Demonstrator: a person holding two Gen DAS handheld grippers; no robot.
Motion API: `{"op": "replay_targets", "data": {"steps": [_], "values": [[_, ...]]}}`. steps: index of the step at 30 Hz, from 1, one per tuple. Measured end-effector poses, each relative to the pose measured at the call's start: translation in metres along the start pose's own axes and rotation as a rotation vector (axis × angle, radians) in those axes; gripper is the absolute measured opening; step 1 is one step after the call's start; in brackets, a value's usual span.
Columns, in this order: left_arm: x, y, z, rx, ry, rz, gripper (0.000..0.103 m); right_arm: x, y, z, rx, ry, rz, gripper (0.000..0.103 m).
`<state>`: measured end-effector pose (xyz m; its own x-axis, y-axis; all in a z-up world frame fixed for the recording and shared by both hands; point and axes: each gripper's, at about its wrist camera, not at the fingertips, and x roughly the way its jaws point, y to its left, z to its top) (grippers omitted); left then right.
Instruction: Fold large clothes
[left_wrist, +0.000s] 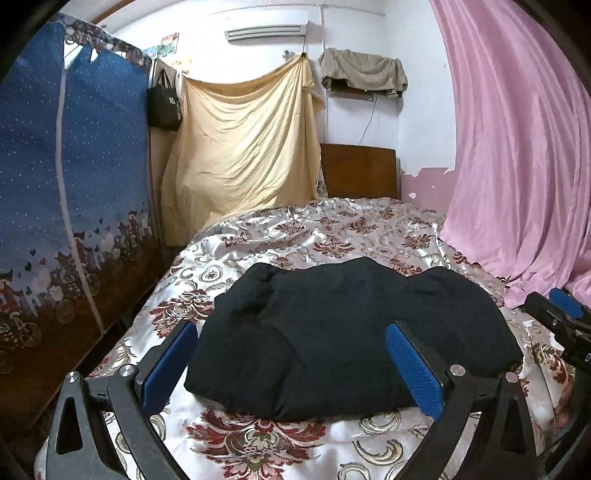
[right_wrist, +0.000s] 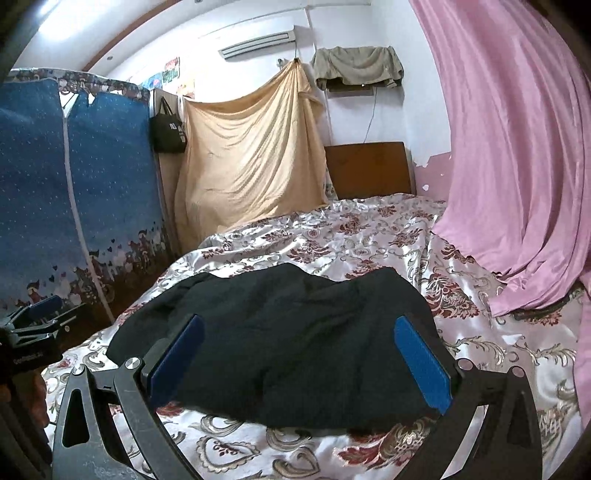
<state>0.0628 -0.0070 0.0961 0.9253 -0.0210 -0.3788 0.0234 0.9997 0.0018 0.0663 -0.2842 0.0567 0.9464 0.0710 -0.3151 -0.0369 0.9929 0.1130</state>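
A black garment (left_wrist: 332, 332) lies folded into a thick bundle on the floral bedspread (left_wrist: 258, 439); it also shows in the right wrist view (right_wrist: 295, 350). My left gripper (left_wrist: 291, 365) is open, its blue pads wide apart just above the bundle's near left part, holding nothing. My right gripper (right_wrist: 301, 363) is open and empty over the bundle's near right part. The right gripper's tip shows at the right edge of the left wrist view (left_wrist: 565, 314), and the left gripper at the left edge of the right wrist view (right_wrist: 33, 325).
A blue fabric wardrobe (left_wrist: 74, 184) stands left of the bed. A beige sheet (left_wrist: 243, 147) and wooden headboard (left_wrist: 358, 170) are at the far end. A pink curtain (left_wrist: 517, 166) hangs along the right and spills onto the bedspread.
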Motion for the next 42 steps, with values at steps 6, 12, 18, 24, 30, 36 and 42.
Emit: {"op": "replay_targets", "data": {"steps": [6, 12, 18, 24, 30, 36, 42], "values": [[-0.021, -0.002, -0.01, 0.013, -0.038, -0.002, 0.103, -0.02, 0.012, -0.01, -0.026, -0.036, 0.006, 0.102], [-0.034, 0.001, -0.024, 0.001, -0.04, 0.001, 0.103, -0.033, 0.019, -0.019, -0.035, -0.039, 0.032, 0.102], [-0.043, 0.01, -0.043, -0.016, -0.039, 0.01, 0.103, -0.042, 0.026, -0.036, -0.047, -0.022, 0.041, 0.102], [-0.047, 0.01, -0.065, -0.016, -0.022, 0.011, 0.103, -0.044, 0.026, -0.052, -0.043, -0.016, 0.055, 0.102], [-0.045, 0.01, -0.073, -0.008, 0.003, 0.011, 0.103, -0.042, 0.026, -0.063, -0.046, 0.001, 0.063, 0.102], [-0.046, 0.01, -0.074, -0.007, 0.004, 0.011, 0.103, -0.04, 0.029, -0.068, -0.048, 0.015, 0.067, 0.102], [-0.046, 0.011, -0.074, -0.007, 0.004, 0.012, 0.103, -0.039, 0.028, -0.069, -0.038, 0.018, 0.066, 0.102]]}}
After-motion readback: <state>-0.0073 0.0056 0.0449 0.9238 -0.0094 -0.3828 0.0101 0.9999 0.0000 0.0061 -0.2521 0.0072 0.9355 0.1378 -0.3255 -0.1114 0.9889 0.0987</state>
